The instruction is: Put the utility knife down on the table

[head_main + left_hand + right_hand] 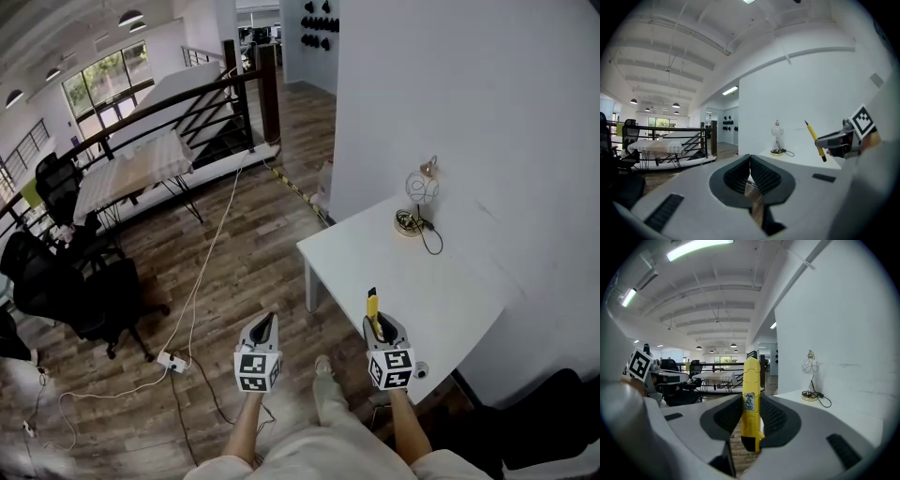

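A yellow utility knife stands upright between the jaws of my right gripper, which is shut on it. In the head view the right gripper hangs over the near edge of the white table, the utility knife sticking up from it. From the left gripper view the same utility knife shows tilted at the right. My left gripper hovers over the wooden floor left of the table. Its jaws meet at the tips in the left gripper view, with nothing between them.
A small globe lamp with a black cord stands at the table's far side by the white wall. A white power strip and cables lie on the floor. Black office chairs and a railing sit to the left.
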A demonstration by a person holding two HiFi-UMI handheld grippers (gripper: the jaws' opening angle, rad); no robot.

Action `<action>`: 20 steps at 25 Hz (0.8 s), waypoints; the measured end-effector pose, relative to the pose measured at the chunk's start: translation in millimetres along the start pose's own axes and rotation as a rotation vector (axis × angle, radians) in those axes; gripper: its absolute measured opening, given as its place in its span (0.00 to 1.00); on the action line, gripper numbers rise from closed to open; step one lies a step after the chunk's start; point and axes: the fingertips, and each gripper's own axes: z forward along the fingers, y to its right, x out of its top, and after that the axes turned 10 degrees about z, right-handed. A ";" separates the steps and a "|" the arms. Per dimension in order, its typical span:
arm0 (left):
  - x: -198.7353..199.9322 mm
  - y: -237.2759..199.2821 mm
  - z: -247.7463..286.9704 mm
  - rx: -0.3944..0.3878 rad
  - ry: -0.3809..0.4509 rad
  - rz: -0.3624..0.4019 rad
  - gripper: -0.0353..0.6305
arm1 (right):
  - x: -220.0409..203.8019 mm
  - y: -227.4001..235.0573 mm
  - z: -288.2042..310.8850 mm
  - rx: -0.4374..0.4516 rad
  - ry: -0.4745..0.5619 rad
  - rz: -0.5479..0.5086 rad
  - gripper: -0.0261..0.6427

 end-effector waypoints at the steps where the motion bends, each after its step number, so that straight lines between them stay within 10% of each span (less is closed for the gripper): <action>1: 0.0 -2.3 7.2 0.000 -0.001 0.000 0.06 | 2.2 2.4 7.4 0.001 0.001 0.001 0.20; 20: 36.6 -64.8 221.0 0.006 -0.012 0.017 0.06 | 68.9 92.3 202.7 0.024 -0.002 0.020 0.20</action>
